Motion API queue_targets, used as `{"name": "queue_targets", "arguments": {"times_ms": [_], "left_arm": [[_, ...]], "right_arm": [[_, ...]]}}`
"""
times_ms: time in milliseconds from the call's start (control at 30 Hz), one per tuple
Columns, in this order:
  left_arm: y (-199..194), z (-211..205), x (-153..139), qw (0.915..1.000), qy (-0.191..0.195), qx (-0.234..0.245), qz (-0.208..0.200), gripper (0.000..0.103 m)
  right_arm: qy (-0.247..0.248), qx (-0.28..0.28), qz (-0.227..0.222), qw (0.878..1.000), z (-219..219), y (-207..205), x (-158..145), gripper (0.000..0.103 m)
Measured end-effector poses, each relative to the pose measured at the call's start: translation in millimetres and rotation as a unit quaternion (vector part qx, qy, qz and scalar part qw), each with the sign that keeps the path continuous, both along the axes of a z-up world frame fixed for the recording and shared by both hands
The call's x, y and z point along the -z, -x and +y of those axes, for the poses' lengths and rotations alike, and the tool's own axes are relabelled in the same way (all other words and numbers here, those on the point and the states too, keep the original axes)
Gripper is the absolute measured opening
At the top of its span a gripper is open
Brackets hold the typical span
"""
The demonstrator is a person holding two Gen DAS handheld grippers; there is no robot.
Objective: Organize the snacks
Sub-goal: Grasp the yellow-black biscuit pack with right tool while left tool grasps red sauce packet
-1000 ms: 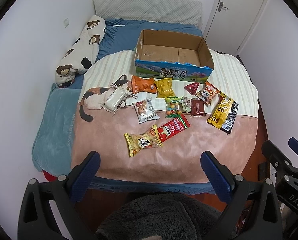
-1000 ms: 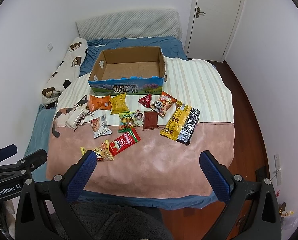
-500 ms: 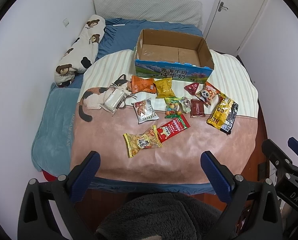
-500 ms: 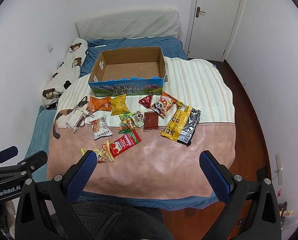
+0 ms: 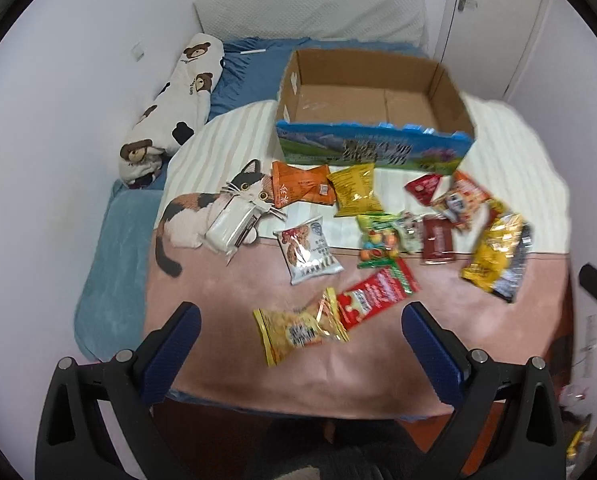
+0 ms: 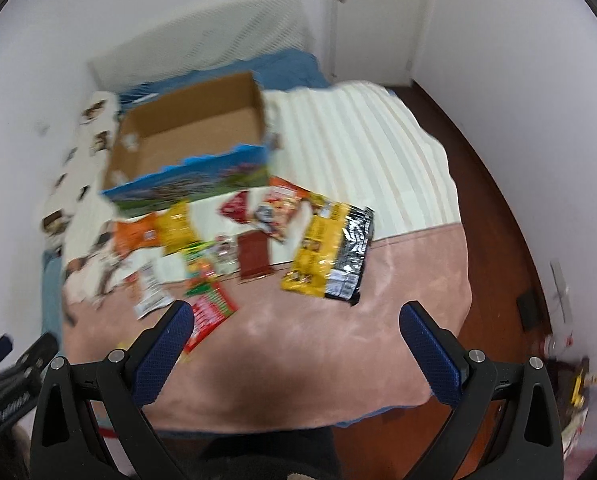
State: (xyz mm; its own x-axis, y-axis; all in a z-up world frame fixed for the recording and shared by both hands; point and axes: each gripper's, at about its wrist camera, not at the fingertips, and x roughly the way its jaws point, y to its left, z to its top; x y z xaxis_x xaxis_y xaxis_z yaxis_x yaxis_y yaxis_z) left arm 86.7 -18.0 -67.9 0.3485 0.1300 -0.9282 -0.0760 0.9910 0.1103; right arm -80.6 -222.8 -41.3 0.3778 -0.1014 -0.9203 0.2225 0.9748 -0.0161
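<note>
Several snack packets lie spread on the bed blanket (image 5: 226, 364) in front of an open, empty cardboard box (image 5: 372, 108) (image 6: 194, 140). Nearest my left gripper (image 5: 300, 322) are a yellow packet (image 5: 298, 330) and a red packet (image 5: 374, 298). A white packet (image 5: 310, 250), an orange one (image 5: 300, 188) and a yellow one (image 5: 354, 190) lie further back. A big yellow-and-black bag (image 6: 330, 252) (image 5: 496, 258) lies ahead of my right gripper (image 6: 296, 322). Both grippers hover open above the bed's near edge, holding nothing.
A bear-print bolster (image 5: 170, 108) lies along the left wall, and a white pillow (image 5: 310, 16) at the head. A door (image 6: 372, 20) stands at the back right. Wooden floor (image 6: 494, 184) runs along the bed's right side. A cat picture (image 5: 206, 212) with a white packet is printed on the blanket.
Both grippers have moved forward and down toward the snacks; the packets now look larger. The right view has swung and tilted, and both views are motion-blurred. No packet has moved.
</note>
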Motion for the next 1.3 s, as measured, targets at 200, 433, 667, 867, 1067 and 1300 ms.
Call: {"name": "queue_targets", "arguments": {"times_ms": [200, 433, 667, 867, 1067, 1300], "left_arm": [[-52, -35, 67, 0.9977, -0.029, 0.051, 0.033, 0.103], [-92, -76, 173, 0.9767, -0.089, 0.153, 0.121, 0.103], [-81, -92, 241, 0.9493, -0.086, 0.228, 0.198, 0.103], [-83, -101, 265, 0.9428, -0.102, 0.232, 0.217, 0.103], [-120, -73, 260, 0.9669, -0.047, 0.125, 0.217, 0.103], [-129, -38, 254, 0.973, 0.013, 0.073, 0.219, 0.101]], "right_arm": [[-0.03, 0.077, 0.075, 0.994, -58, -67, 107, 0.103], [-0.039, 0.115, 0.136, 0.983, -84, -120, 197, 0.103], [-0.043, 0.119, 0.178, 0.976, -89, -134, 246, 0.103], [-0.039, 0.095, 0.18, 0.978, -94, -133, 266, 0.102], [-0.008, 0.001, 0.192, 0.981, -85, -98, 266, 0.097], [-0.021, -0.045, 0.216, 0.975, -81, -62, 276, 0.097]]}}
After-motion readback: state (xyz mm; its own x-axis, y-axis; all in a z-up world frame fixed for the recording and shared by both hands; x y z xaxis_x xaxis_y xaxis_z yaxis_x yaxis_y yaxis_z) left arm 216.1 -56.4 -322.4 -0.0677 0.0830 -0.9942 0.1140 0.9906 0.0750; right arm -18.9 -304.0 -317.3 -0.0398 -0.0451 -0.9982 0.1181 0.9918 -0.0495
